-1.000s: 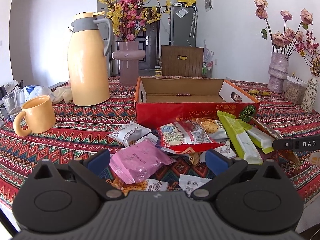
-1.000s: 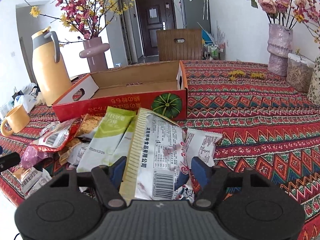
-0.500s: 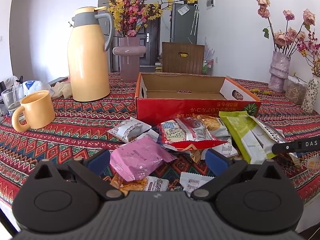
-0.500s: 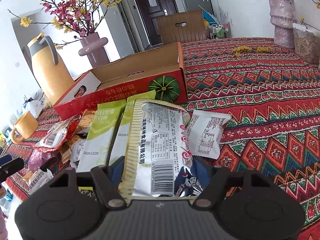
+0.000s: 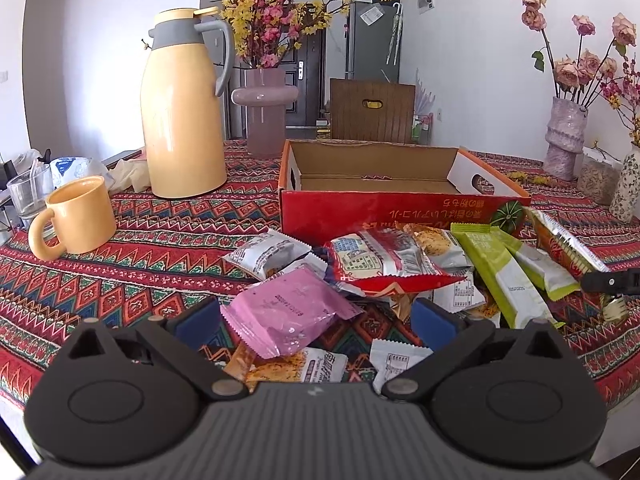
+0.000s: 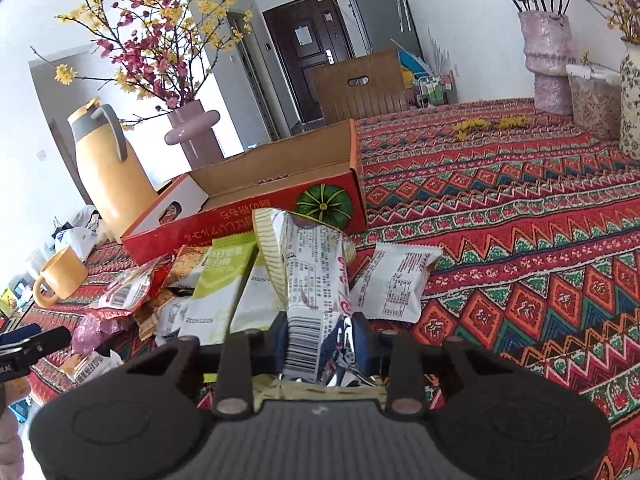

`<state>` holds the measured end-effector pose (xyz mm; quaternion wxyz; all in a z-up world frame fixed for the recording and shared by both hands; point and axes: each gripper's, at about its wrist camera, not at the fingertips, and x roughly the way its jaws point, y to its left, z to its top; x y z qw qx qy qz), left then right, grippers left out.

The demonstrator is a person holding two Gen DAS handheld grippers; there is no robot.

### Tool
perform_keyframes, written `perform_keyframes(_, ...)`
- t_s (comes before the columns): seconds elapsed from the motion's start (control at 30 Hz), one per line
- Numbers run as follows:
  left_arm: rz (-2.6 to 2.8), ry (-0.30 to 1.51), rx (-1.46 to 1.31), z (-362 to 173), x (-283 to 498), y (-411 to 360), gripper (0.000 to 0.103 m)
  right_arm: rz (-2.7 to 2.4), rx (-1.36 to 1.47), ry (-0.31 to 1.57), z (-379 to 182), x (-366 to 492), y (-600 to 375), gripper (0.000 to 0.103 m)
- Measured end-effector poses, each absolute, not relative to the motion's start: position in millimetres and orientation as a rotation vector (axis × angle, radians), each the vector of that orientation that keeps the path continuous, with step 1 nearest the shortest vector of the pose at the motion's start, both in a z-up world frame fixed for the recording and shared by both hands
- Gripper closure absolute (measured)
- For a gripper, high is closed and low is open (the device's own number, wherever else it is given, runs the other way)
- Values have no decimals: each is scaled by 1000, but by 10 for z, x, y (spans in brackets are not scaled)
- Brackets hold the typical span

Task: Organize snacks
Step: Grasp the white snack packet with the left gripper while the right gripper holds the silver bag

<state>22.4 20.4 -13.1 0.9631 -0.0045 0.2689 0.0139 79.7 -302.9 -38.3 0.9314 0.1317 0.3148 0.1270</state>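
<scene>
The right gripper point(image 6: 320, 340) is closed on the lower end of a long silver snack packet point(image 6: 314, 268), its jaws pinching the wrapper near the barcode so that the packet stands up and leans toward the red cardboard box point(image 6: 256, 204). The left gripper point(image 5: 316, 320) hangs wide open and empty over the near edge of the pile, with a pink packet point(image 5: 286, 312) lying between and just beyond its fingers. The step in hand appears to be carrying the silver packet to the box. To do it well, lift until the free end clears the two green packets point(image 6: 224, 284) beside it, pass over the near wall of the box, lower the packet flat along the cardboard floor, and only then release; the grip is at one end, so the packet will likely droop or swing if moved fast. The box sits on the patterned tablecloth point(image 6: 520, 240) directly behind the pile, and no snack shows inside it. Count from both views: one box, two grippers, one silver packet held, two green packets, one pink packet, one red-and-silver bag point(image 5: 384, 260), one white packet point(image 6: 394, 284) lying to the right of the held one; the remaining small white and orange wrappers overlap and cannot be counted exactly, though at least five show. Also present: one yellow mug point(image 5: 76, 216), one thermos jug point(image 5: 182, 120)
</scene>
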Motion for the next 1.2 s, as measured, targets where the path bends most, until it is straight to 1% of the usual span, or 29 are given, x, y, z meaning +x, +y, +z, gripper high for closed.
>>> perform_keyframes(0.13, 25, 573, -2, -172, 227, 199, 0, 227, 247, 587, -289, 667, -3003, 72)
perform_keyframes(0.43, -48, 658, 23, -333, 219, -1, 0, 217, 202, 521, -238, 380, -2860, 72)
perform_keyframes(0.6, -71, 659, 47, -362, 201, -122, 1, 234, 172, 493, -226, 224, -2740, 72)
perform_keyframes(0.73, -96, 671, 71, -377, 197, -226, 14, 254, 181, 490, -228, 172, -2706, 72)
perform_keyframes(0.83, -105, 682, 88, -401, 193, -277, 19, 263, 179, 485, -231, 125, -2685, 72)
perform_keyframes(0.97, -129, 710, 90, -459, 210, -323, 34, 278, 183, 481, -221, 88, -2645, 72)
perform_keyframes(1.1, -126, 734, 82, -499, 239, -319, 41, 289, 175, 482, -227, 78, -2581, 72)
perform_keyframes(1.17, -123, 755, 70, -530, 269, -294, 53, 294, 176, 486, -234, 84, -2562, 72)
perform_keyframes(1.2, -128, 754, 60, -534, 269, -280, 53, 297, 176, 488, -237, 87, -2552, 72)
